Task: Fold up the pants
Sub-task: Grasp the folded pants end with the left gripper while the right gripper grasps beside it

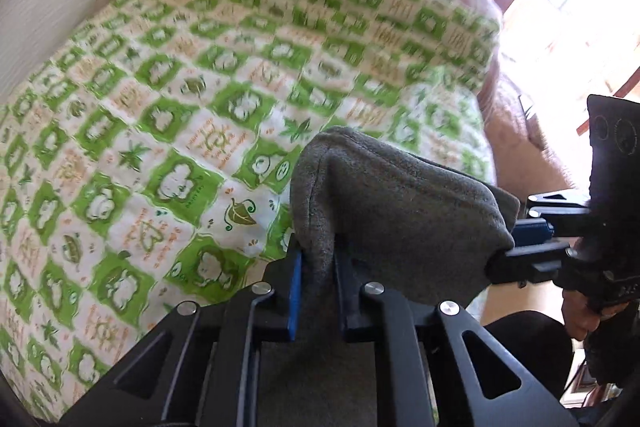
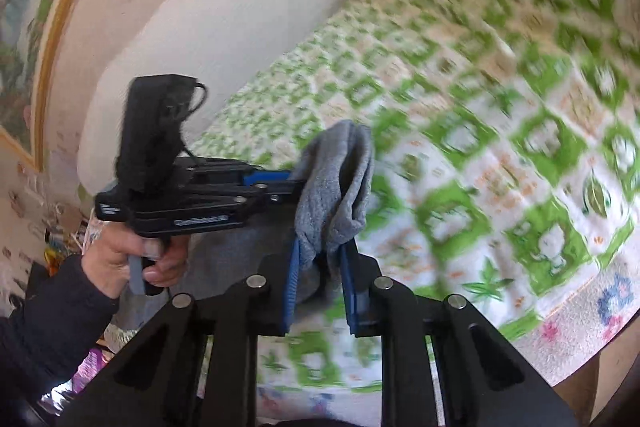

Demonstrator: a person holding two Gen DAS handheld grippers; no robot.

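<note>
Both tools had hold of the grey fleece pants (image 1: 400,199), which hung bunched in the air above the bed rather than lying flat on it. The left gripper (image 1: 318,279) had its blue-padded fingers nearly closed, pinching a thick fold of the cloth that rose toward twelve o'clock in its own view; the right gripper (image 2: 320,279) was likewise drawn in tight on a gathered edge, and from the left camera its tips met the same bundle at about three o'clock. The two grips sat close together, so most of the garment sagged below, out of sight. The green-and-white checked bedspread (image 1: 180,107) spread out from nine to one o'clock beyond the cloth, blurred, with a plain white bolster (image 2: 224,11) at its far side. The likeliest trouble, as I judged it, was a lopsided lay-down: with the hold points so near each other the legs could twist or double under themselves. Thick fleece might also creep out of either pinch if pulled sideways, dropping one corner.
</note>
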